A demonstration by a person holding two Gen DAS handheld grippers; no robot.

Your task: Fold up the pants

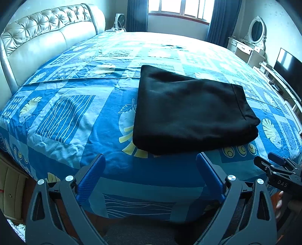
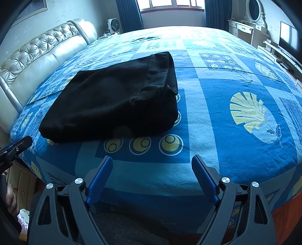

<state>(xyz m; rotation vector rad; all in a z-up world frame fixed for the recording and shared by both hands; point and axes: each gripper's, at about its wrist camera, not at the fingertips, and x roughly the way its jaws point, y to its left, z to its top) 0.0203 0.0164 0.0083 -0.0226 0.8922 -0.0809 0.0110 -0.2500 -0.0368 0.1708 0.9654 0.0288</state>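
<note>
Both fisheye views are taken from the near edge of the bed [image 1: 62, 113], angled downward across the patterned bedsheet toward the far window [image 1: 181, 9]. The left wrist view is set closer to the tufted headboard [image 1: 43, 34]; the right wrist view sits further right. The folded black pants [image 1: 188, 111] are shared close-up, and each gripper is glimpsed at the other's frame edge.

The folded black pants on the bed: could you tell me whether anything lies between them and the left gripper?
Nothing visible does. Only bare blue patterned bedsheet separates the left gripper, jaws open, from the folded black fabric pants.
</note>
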